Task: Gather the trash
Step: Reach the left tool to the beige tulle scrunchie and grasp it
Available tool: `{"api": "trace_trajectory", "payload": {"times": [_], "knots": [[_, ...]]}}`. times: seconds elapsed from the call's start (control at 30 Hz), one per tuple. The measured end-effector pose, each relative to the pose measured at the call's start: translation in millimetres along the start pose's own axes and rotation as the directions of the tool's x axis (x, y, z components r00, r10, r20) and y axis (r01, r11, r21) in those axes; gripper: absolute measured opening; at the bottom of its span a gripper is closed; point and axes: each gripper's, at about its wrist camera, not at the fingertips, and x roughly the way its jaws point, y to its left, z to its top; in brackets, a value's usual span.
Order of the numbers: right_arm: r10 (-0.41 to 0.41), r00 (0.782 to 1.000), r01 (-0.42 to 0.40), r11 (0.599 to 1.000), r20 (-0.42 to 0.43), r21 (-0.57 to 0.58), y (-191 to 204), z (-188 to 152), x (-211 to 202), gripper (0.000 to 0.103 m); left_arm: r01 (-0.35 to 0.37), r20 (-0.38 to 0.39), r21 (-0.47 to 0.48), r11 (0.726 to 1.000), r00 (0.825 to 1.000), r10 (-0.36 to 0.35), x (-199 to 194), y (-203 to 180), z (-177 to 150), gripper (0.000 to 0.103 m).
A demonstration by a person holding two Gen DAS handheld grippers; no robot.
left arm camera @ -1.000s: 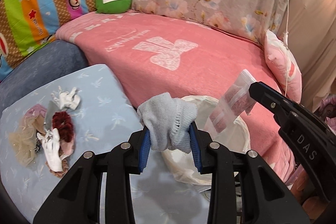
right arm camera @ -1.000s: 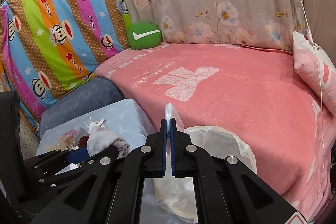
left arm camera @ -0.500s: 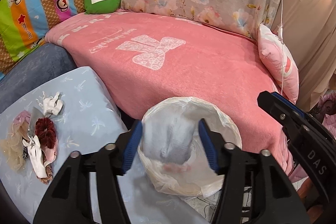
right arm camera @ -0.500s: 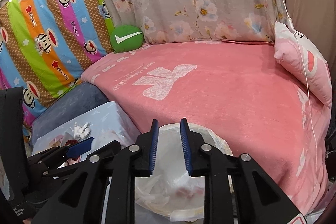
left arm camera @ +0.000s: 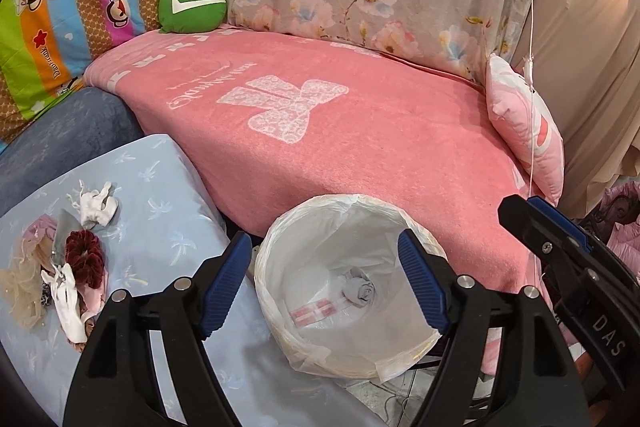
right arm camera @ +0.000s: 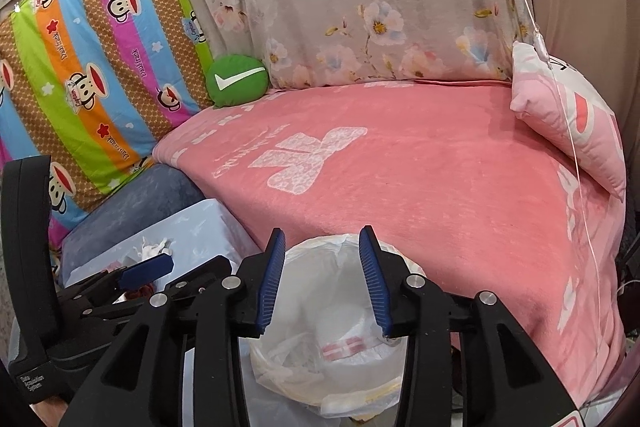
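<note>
A round bin lined with a white plastic bag stands beside the pink bed. At its bottom lie a grey sock and a clear wrapper with pink squares. My left gripper hangs over the bin, its jaws opening with nothing between them. My right gripper is also above the bin, jaws opening and empty. More trash sits on the light blue cushion: white crumpled tissue, a dark red scrunchie and a white glove.
The pink blanket covers the bed behind the bin. A pink pillow lies at its right, a green cushion at the back. A thin white cord hangs down on the right. Cables lie on the floor under the bin.
The left gripper let go of the grey sock and the right let go of the clear wrapper; both now lie in the bin. Both pairs of jaws have spread.
</note>
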Motion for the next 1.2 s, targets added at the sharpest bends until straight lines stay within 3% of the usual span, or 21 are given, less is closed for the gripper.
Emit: {"api": "trace_trajectory", "payload": {"times": [0.3, 0.67, 1.2], "knots": [[0.022, 1.000, -0.023, 1.000, -0.006, -0.012, 12, -1, 2, 0.044, -0.046, -0.001, -0.051, 0.998, 0.999, 0.046, -6, 26, -6, 0.074], [0.089, 0.994, -0.094, 0.993, -0.064, -0.076, 62, -17, 18, 0.045, -0.131, -0.016, -0.146, 0.981, 0.991, 0.130, -19, 80, -22, 0.075], [0.188, 0.964, -0.222, 0.957, -0.185, -0.185, 166, -58, 46, 0.046, -0.263, -0.054, -0.303, 0.916, 0.964, 0.260, -46, 181, -53, 0.075]]}}
